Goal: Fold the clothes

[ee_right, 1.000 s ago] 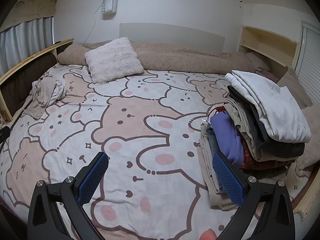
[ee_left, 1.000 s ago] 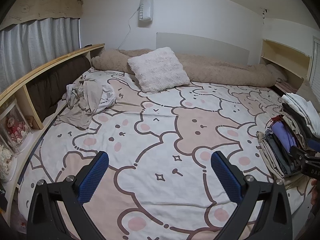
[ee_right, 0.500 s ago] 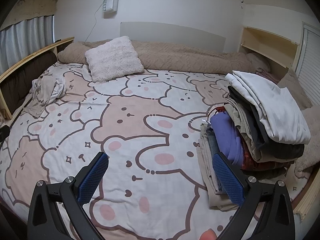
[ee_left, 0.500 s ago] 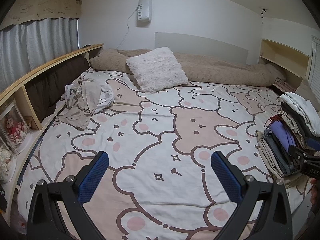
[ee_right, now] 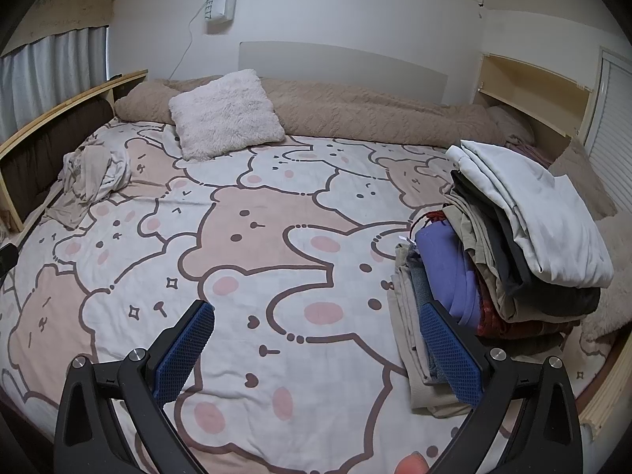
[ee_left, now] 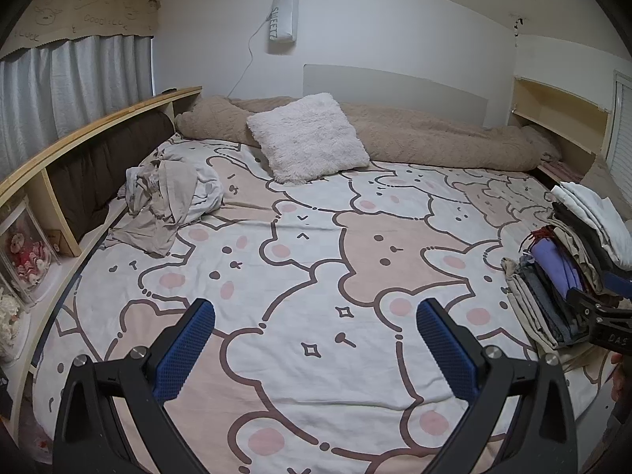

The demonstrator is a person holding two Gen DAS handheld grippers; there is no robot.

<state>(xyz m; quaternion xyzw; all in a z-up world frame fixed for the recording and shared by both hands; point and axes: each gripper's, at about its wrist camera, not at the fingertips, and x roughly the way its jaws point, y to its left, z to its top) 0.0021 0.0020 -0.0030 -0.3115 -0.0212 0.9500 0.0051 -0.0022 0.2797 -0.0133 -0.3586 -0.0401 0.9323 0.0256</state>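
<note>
While both grippers hang above the bear-print bedsheet (ee_left: 316,245), neither holds anything. Left gripper (ee_left: 316,347) has its blue-padded fingers spread wide, only sheet between them. Right gripper (ee_right: 316,349) is spread just as wide and empty too. Crumpled unfolded clothes (ee_left: 170,197) lie in a heap at the sheet's far left edge, beside the wooden side shelf (ee_left: 79,138), well apart from both grippers. Stack of folded clothes (ee_right: 513,260) sits on the sheet's right edge, white garment on top, purple one lower; the right gripper's right finger overlaps the stack's near corner in view, contact unclear. White fluffy pillow (ee_left: 308,138) rests at the sheet's far end against a rolled beige blanket (ee_left: 434,138).
</note>
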